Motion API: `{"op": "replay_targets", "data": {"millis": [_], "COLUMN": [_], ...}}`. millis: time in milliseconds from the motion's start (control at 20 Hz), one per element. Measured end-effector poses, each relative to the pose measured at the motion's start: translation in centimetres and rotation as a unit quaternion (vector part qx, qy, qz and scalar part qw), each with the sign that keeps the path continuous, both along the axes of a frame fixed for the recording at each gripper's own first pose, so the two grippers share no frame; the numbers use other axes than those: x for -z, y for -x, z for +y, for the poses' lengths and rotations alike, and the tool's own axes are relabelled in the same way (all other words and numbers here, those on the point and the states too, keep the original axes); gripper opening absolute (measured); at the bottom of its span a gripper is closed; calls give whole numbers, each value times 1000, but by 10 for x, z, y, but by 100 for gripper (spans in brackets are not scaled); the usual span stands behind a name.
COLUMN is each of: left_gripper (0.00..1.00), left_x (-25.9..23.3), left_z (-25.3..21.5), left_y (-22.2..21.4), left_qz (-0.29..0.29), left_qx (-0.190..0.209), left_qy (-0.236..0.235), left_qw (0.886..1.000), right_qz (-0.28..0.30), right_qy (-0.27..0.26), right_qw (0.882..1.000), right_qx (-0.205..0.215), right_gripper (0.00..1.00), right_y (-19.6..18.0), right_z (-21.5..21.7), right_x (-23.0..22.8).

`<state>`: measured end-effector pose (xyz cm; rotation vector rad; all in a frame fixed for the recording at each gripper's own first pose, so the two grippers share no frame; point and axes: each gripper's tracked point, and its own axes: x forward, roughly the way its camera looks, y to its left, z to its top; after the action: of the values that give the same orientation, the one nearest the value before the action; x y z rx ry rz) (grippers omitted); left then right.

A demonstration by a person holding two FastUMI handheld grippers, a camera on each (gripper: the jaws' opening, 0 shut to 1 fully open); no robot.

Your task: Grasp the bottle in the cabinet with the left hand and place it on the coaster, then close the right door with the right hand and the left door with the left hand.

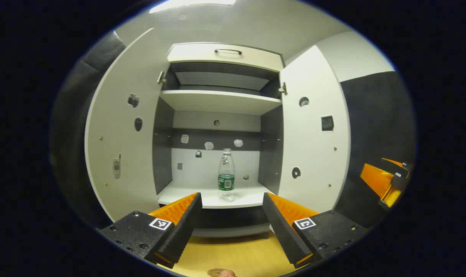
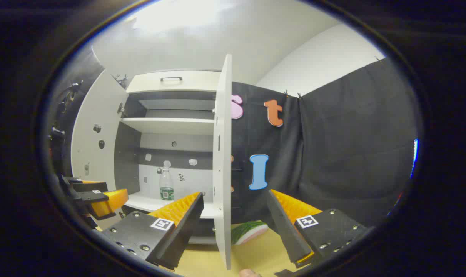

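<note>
A clear plastic bottle (image 1: 226,175) with a green label stands upright on the lower shelf of the open white cabinet (image 1: 221,100). My left gripper (image 1: 231,197) is open in front of that shelf, short of the bottle, with nothing between its fingers. The rim of a round coaster (image 1: 215,272) peeks in at the bottom edge on the wooden table. In the right gripper view the bottle (image 2: 166,184) stands inside, left of the right door (image 2: 223,161), which is seen edge-on. My right gripper (image 2: 234,196) is open and straddles that door's edge from a distance. The left door (image 2: 92,134) stands wide open.
The left door (image 1: 121,134) and right door (image 1: 313,130) flank the opening. A drawer with a handle (image 1: 227,51) tops the cabinet. The right gripper (image 1: 386,181) hovers at the far right. The left gripper (image 2: 98,198) is at the lower left. A watermelon-like slice (image 2: 248,231) lies on the table (image 2: 263,254).
</note>
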<state>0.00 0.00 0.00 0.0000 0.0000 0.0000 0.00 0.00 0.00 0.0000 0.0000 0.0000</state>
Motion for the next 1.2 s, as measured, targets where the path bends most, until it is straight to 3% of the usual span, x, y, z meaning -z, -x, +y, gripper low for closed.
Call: {"op": "replay_targets", "data": {"millis": [200, 350, 700, 1000, 1200], "left_gripper": [100, 100, 99, 99, 99], "left_x": [-15, -18, -25, -27, -21], "left_z": [9, 10, -1, -6, -3], "left_y": [-1, -1, -12, -67, -122], "left_qz": [-22, -23, -35, -41, -32], "left_qx": [-25, -39, -34, -11, -7], "left_qy": [16, 7, 2, -24, -21], "left_qw": [999, 999, 999, 999, 999], "right_qz": [-9, -11, -14, -12, -12], "right_qy": [6, 12, 30, 32, 44], "right_qw": [1000, 999, 999, 999, 999], "right_qx": [-24, -35, -40, -35, -9], "right_gripper": [96, 100, 96, 99, 100], "right_y": [-10, -16, -19, -16, -12], "right_z": [3, 3, 0, -6, -22], "right_x": [-11, -14, -12, -12, -11]}}
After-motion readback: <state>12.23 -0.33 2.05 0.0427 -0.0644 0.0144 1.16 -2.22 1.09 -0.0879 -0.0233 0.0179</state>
